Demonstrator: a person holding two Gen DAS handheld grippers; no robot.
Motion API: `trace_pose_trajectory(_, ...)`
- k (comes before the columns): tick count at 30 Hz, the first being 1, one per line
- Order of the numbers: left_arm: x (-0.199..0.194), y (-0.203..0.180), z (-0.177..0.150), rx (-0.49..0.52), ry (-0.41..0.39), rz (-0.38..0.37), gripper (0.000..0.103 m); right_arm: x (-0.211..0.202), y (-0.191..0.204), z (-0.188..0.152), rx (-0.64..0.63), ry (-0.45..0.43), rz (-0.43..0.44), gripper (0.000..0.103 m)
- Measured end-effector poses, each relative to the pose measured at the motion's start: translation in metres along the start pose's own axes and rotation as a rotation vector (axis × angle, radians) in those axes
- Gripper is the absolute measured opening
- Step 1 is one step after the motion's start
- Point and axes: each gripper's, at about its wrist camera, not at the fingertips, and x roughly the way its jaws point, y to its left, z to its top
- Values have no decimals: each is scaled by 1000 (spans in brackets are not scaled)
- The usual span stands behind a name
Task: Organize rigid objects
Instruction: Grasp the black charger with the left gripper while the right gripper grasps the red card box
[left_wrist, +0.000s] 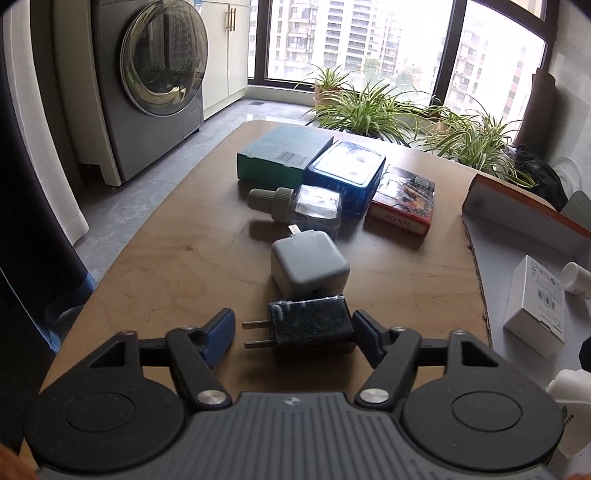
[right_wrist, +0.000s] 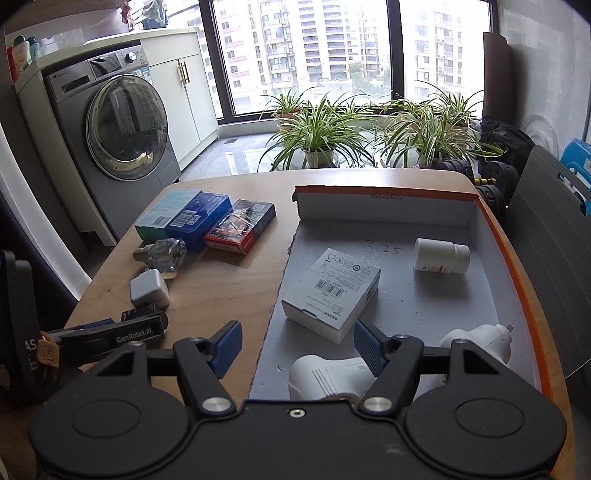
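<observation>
A black plug adapter (left_wrist: 312, 326) lies on the wooden table (left_wrist: 166, 266) between the fingers of my open left gripper (left_wrist: 293, 328); the right finger touches it, the left stands apart. Behind it lie a grey charger (left_wrist: 308, 267), a clear bottle (left_wrist: 299, 206), a blue box (left_wrist: 347, 171), a teal box (left_wrist: 282, 155) and a red box (left_wrist: 404, 203). My right gripper (right_wrist: 295, 345) is open and empty over the near edge of the cardboard tray (right_wrist: 491, 229). The tray holds a white box (right_wrist: 332, 291), a white pill bottle (right_wrist: 441, 255) and two white plugs (right_wrist: 327, 376).
The left gripper also shows in the right wrist view (right_wrist: 110, 332) at the table's left edge. A washing machine (right_wrist: 118, 140) stands at the left. Potted plants (right_wrist: 321, 129) line the window behind the table. A grey chair (right_wrist: 546, 236) stands at the right.
</observation>
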Motion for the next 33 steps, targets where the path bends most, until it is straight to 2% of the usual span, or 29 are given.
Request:
trace_pose_trajectory(8,-10,7,-3,67,-38,-47,64,26,20,25,1,26,44,81)
trace_pose_trajectory(15,-14,26,-3,62,-55,-81,63,84,47,64,37,100,76,81)
trace_pose_trajectory(21,-16,34,-9,85,-74,-115,64,145,67,89,46,143,4,80)
trace_pose_trajectory(25,-14,39,-9,82,-84,-148,64,176,71,103,73,180,-4,80)
trace_pose_trajectory(29,-11,44,-6,60,-93,-176,64,196,74,108,109,196,-24,80)
trace_pose_trajectory(33,-7,48,-5,42,-99,-180,64,205,80,109,65,168,-71,84)
